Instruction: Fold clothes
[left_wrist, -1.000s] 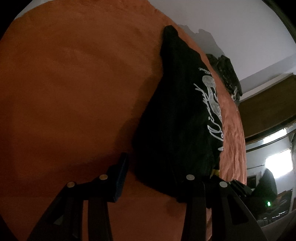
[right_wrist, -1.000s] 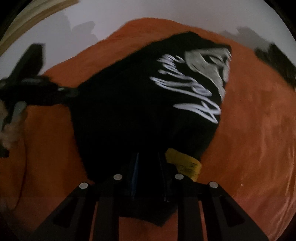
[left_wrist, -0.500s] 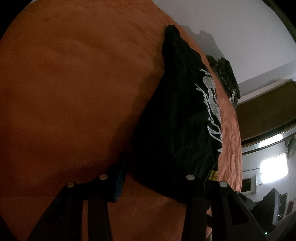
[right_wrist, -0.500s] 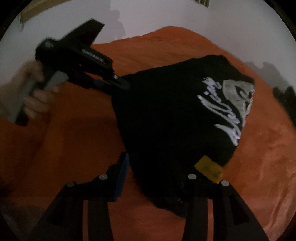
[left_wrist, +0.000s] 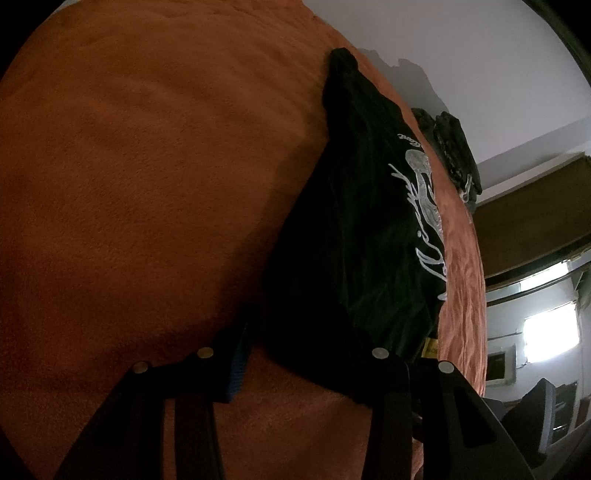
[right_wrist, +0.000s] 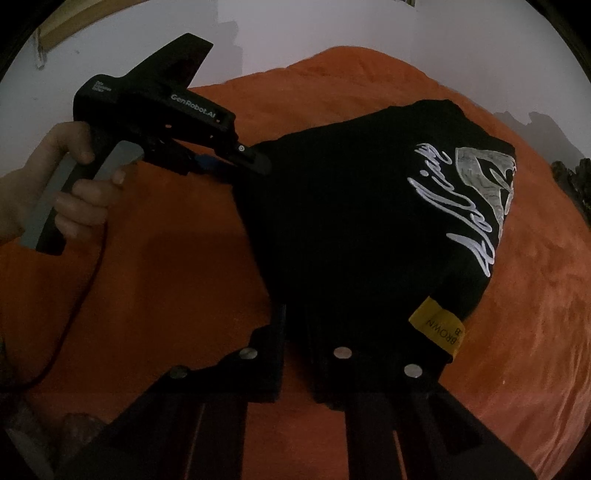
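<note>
A folded black T-shirt (left_wrist: 354, 236) with a white script print lies on the orange blanket (left_wrist: 147, 177); it also shows in the right wrist view (right_wrist: 354, 221) with a yellow neck label (right_wrist: 439, 328). My left gripper (left_wrist: 306, 354) is open, its fingers astride the shirt's near corner. In the right wrist view the left gripper (right_wrist: 255, 162) sits at the shirt's far left edge. My right gripper (right_wrist: 314, 343) has its jaws partly apart, with the shirt's near edge between the fingers.
The orange blanket (right_wrist: 517, 314) covers the whole bed. A dark pile of clothes (left_wrist: 450, 147) lies at the far edge by the white wall. A window and room furniture (left_wrist: 546, 332) show beyond the bed's right side.
My right gripper opened from shut on the shirt's edge, then narrowed partway around it. The view swung so the left gripper is in sight. My left gripper stayed open, barely moving.
</note>
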